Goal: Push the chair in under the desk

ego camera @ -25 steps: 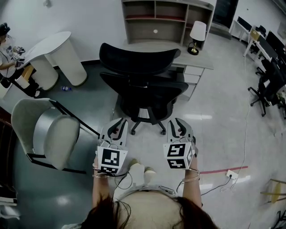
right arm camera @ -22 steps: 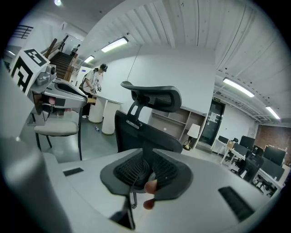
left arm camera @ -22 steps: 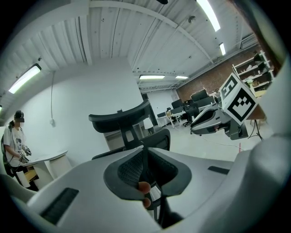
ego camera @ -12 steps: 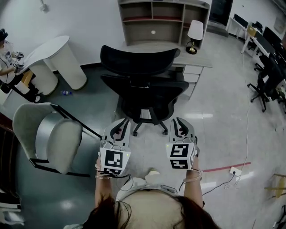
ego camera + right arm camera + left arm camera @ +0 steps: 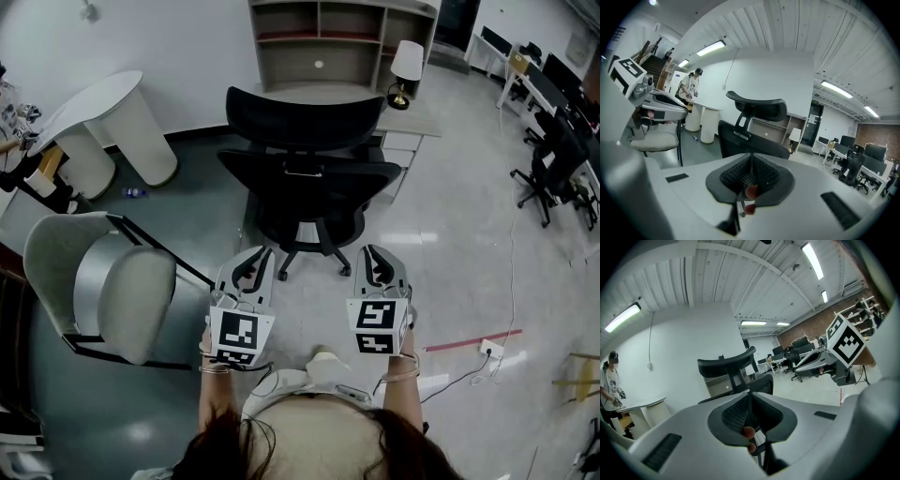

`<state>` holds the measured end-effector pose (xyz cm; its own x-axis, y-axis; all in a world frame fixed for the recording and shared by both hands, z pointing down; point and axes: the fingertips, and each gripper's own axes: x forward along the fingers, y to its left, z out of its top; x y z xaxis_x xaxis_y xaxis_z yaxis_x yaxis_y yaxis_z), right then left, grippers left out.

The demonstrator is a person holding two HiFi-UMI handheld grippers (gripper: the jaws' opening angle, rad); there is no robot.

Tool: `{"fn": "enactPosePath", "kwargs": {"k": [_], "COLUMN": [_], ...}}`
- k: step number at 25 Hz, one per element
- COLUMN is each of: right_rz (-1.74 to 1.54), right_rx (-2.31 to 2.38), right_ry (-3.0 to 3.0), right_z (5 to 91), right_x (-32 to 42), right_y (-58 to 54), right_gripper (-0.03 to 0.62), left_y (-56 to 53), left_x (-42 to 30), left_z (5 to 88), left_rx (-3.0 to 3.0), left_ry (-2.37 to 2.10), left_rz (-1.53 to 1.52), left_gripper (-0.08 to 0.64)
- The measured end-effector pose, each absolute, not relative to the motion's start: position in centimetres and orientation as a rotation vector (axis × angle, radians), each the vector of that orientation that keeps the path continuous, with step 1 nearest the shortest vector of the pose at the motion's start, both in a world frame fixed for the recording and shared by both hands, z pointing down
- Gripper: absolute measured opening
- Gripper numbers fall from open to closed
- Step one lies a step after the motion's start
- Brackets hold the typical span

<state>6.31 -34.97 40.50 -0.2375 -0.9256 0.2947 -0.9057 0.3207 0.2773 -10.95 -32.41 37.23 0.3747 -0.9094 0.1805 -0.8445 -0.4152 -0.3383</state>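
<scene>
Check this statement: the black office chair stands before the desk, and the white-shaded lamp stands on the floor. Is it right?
The lamp's place is wrong: the head view shows the white-shaded lamp standing on the desk. The black office chair does stand before the desk.

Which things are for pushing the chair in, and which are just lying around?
For the job: black office chair, desk.
Just around: table lamp, grey chair, white rounded table, floor power strip.
</scene>
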Motion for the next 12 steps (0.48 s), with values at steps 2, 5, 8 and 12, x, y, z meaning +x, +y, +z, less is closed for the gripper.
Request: {"fn": "enactPosePath", "kwargs": {"k": [2, 5, 8, 12], "right_rz": [-0.076, -0.095, -0.119, -0.147], "right_rx": [1.633, 1.650, 1.668, 1.669], "right_ry": [-2.178, -2.160, -2.144, -2.134], "right_z": [40.4, 40.0, 39.7, 39.3], "right_x": [5.9, 5.5, 5.1, 4.6], "right_y": [-34.4, -33.4, -32.4, -30.9], "right_gripper": [0.034, 0.032, 0.029, 0.028], "left_y": [-31.9, -30.9, -30.0, -28.6], "left_x": [-11.3, -11.8, -12.2, -12.6], "left_z": [37.1, 37.0, 37.1, 36.8], "left_rx": [-2.452, -2.470, -2.480, -2.490], "left_ry": [1.574, 1.567, 1.559, 1.551], "left_rz": [-0.491, -0.468, -0.457, -0.435], "left_gripper": [0.032, 0.032, 0.032, 0.032]}}
